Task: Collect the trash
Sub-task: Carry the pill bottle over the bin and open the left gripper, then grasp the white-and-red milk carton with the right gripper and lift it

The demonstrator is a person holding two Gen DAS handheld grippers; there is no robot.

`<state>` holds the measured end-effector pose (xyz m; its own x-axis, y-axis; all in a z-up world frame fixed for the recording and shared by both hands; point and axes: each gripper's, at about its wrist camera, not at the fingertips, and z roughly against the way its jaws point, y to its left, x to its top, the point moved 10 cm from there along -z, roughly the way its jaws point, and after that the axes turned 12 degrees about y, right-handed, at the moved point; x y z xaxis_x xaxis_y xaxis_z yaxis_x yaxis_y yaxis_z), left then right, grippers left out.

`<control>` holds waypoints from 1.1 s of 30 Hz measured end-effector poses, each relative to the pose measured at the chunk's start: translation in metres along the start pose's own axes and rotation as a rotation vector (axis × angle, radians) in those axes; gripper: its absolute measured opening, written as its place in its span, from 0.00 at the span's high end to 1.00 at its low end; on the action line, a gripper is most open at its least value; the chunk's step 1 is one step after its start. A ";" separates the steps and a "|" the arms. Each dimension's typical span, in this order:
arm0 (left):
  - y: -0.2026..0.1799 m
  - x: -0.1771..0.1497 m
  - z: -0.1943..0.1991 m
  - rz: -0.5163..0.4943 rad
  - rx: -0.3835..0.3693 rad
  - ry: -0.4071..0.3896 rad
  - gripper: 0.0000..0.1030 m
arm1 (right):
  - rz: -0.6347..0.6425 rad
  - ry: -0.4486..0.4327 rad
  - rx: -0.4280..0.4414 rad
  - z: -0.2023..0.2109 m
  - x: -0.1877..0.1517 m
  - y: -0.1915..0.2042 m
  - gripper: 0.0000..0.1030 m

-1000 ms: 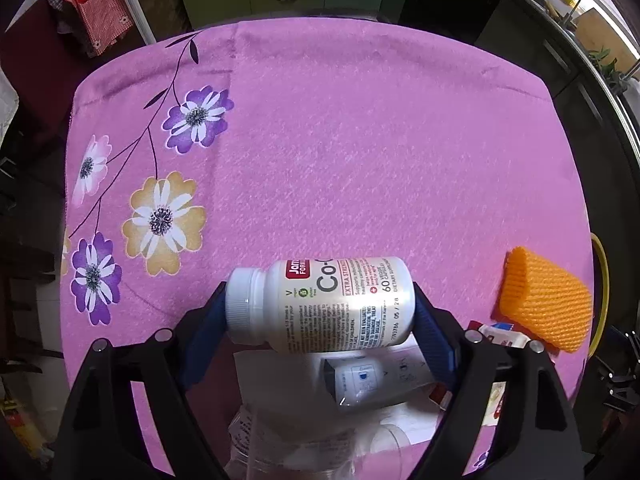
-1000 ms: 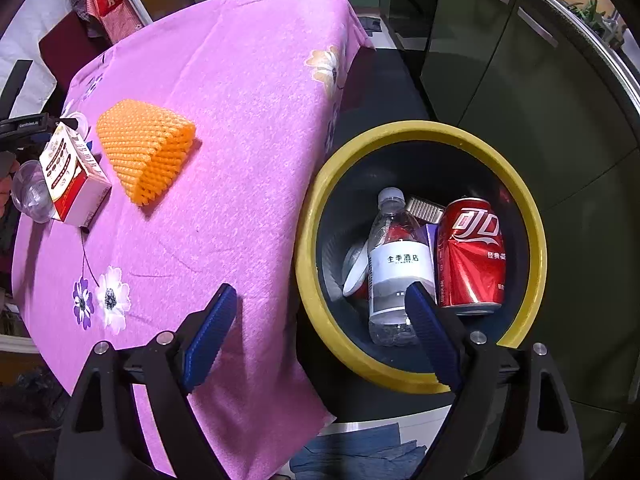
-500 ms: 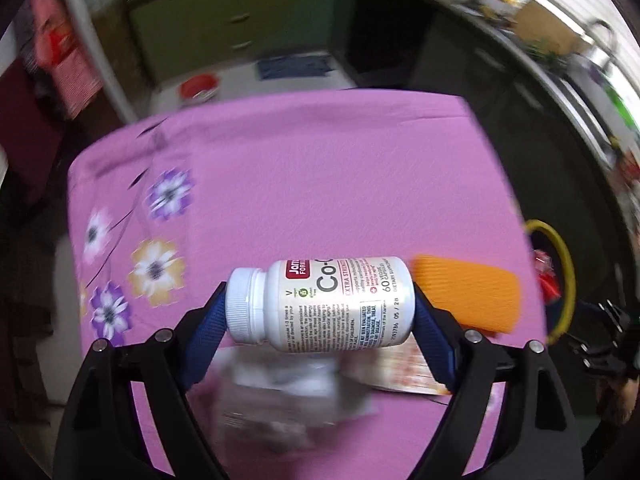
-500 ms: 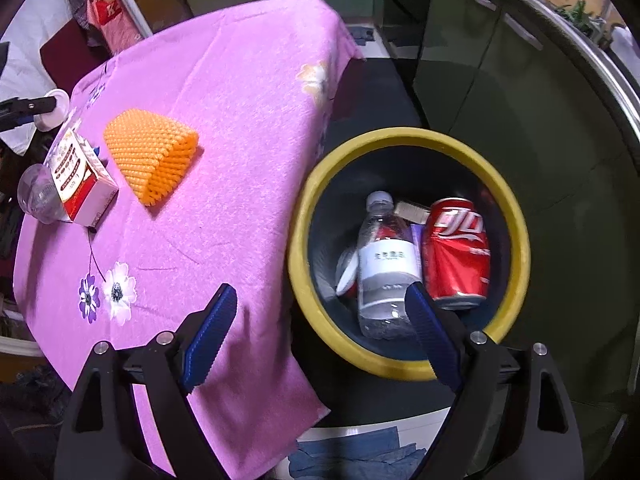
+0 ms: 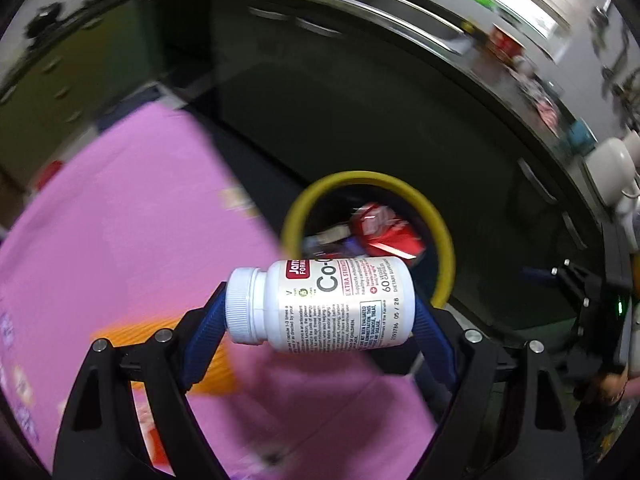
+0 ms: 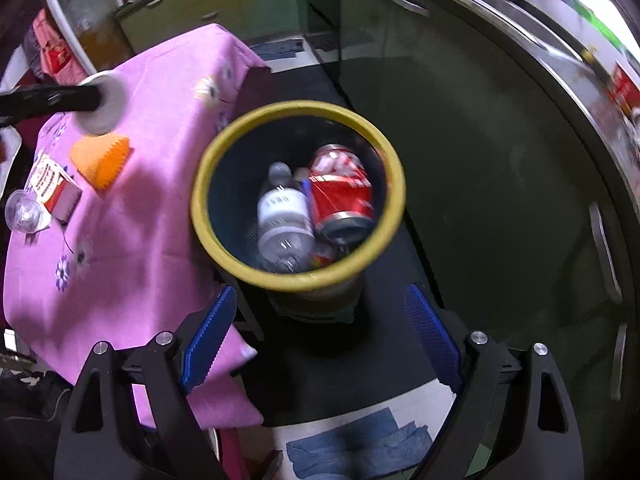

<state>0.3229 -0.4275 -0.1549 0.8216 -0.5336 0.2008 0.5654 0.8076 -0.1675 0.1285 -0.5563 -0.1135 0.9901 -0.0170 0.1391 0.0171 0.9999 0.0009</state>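
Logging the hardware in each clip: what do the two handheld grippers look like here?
The left gripper and right gripper look alike: black angular frames with triangular cut-outs, round silver screw heads along the top, and two fingers faced with blue ribbed pads. No cables, markings or sleeves show on either.

Tabletop (image 6: 160,128), pink floral cloth. On it: orange net (image 6: 102,160) at centre; carton (image 6: 52,186) at its 8 o'clock; clear cup (image 6: 22,214) beside carton, 8 o'clock.

Glossy white plastic supplement bottle (image 5: 332,304) with ribbed cap; matt pink cloth tablecloth (image 6: 132,184); shiny red metal can (image 6: 340,196) at centre.
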 end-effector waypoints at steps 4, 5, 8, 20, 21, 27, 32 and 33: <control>-0.038 0.024 -0.044 -0.038 -0.021 0.042 0.22 | -0.040 0.003 0.007 -0.001 -0.017 -0.021 0.17; -0.042 0.028 -0.055 -0.041 -0.016 0.055 0.21 | -0.049 0.002 0.010 -0.001 -0.019 -0.025 0.17; -0.045 0.036 -0.079 -0.022 -0.011 0.083 0.21 | -0.069 0.004 0.017 -0.004 -0.025 -0.035 0.17; -0.048 0.037 -0.035 -0.080 -0.064 -0.007 0.12 | -0.048 0.029 0.019 -0.006 -0.024 -0.025 0.17; -0.050 0.038 -0.032 -0.083 -0.069 -0.011 0.12 | -0.045 0.027 0.018 -0.005 -0.022 -0.022 0.17; -0.040 0.024 0.048 -0.113 -0.137 -0.125 0.12 | 0.009 -0.010 0.021 0.012 -0.018 0.007 0.17; 0.022 -0.015 0.123 -0.068 -0.051 -0.247 0.12 | 0.136 -0.072 0.059 0.025 -0.001 0.049 0.17; 0.037 -0.027 0.135 -0.050 -0.037 -0.266 0.12 | 0.176 -0.083 0.067 0.027 0.005 0.061 0.17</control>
<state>0.3122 -0.3494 -0.0359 0.7471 -0.4842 0.4555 0.6115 0.7693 -0.1853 0.1304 -0.4950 -0.0862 0.9621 0.1551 0.2244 -0.1670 0.9853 0.0349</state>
